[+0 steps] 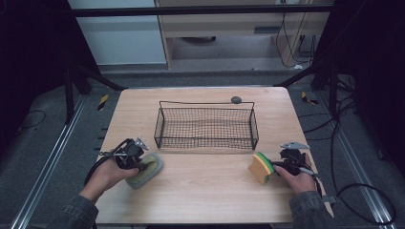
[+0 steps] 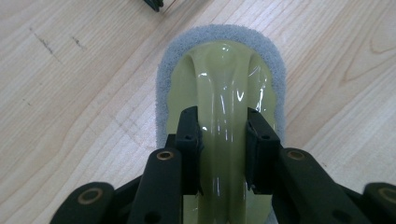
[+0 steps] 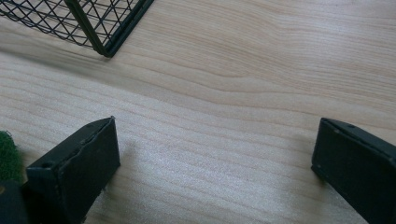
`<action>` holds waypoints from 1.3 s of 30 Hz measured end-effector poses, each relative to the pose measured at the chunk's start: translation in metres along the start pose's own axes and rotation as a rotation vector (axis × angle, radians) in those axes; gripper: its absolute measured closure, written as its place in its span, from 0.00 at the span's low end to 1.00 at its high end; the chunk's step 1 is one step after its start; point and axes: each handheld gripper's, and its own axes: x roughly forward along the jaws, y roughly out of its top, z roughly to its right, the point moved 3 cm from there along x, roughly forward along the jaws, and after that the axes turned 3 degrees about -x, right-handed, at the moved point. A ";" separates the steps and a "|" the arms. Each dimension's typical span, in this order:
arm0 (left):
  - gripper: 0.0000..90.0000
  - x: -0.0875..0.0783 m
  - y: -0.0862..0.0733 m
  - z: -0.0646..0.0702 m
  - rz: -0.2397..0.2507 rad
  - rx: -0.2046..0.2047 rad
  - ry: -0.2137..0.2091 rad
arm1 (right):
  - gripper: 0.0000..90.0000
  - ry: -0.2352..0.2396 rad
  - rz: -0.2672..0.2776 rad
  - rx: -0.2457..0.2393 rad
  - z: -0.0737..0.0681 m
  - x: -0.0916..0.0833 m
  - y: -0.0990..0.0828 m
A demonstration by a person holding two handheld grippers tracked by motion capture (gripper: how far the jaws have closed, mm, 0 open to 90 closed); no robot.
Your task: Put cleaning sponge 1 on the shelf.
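Two cleaning items, one basket and two grippers are counted on the pale wood-grain table [image 1: 200,191]. At the left, one scrubbing pad [image 1: 146,170] is seen lying flat near the front left of the table: an oval grey fibrous base, fuzzy at its rim, topped by a glossy, smooth olive-green plastic handle that runs as a raised ridge along its length. The left gripper [image 2: 223,135] is clenched on that ridge, its two black jaws pressed against either side of it. In the middle, further back, one rectangular basket [image 1: 206,127] of thin black wire mesh is stood, with a stiff rod rim. At the right, one block-shaped sponge [image 1: 262,167] is set on edge, its yellow foam body backed by a coarse green layer. Just beside it the right gripper [image 3: 215,163] is held released, its two matte black jaws spread wide over bare wood.
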 end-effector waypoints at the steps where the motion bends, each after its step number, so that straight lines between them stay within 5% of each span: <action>1: 0.78 -0.002 0.001 0.001 0.000 0.011 0.000 | 0.01 0.000 0.000 0.000 0.000 0.000 0.000; 15: 0.78 -0.043 0.021 0.006 0.061 0.162 0.029 | 0.01 0.001 -0.002 0.000 0.000 0.000 0.000; 32: 0.79 -0.075 0.070 -0.022 0.165 0.299 0.134 | 0.01 0.003 -0.001 -0.004 0.000 -0.002 -0.002; 39: 0.78 -0.084 0.085 -0.028 0.210 0.336 0.128 | 0.01 0.005 -0.001 -0.001 0.000 -0.002 -0.002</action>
